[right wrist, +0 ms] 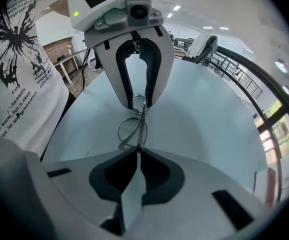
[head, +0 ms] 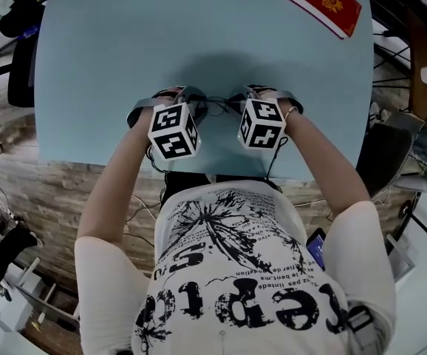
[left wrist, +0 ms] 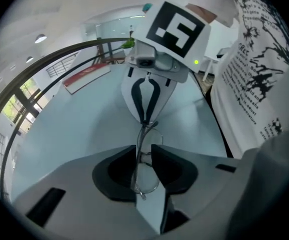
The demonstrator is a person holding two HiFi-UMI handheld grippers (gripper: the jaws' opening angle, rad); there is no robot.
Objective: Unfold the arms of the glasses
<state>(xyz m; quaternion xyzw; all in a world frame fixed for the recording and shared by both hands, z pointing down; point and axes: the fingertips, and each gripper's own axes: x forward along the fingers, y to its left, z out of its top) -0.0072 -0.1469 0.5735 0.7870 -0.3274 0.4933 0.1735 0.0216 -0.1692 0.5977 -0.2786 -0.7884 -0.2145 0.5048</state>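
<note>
White printed T-shirt [head: 243,272] fills the foreground; over a pale blue table [head: 88,65], right gripper [right wrist: 138,151] pinches one end of thin wire-rimmed glasses [right wrist: 140,129], the other lens between the spread jaws of left gripper [left wrist: 144,154].

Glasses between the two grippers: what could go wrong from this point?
1. Only the right gripper pinches the glasses, at one end of the thin wire frame. They might pivot in that grip or slip out toward the table.
2. The left gripper has its jaws apart around a lens. Closing there would likely press on the lens or bend the rim rather than catch an arm.
</note>
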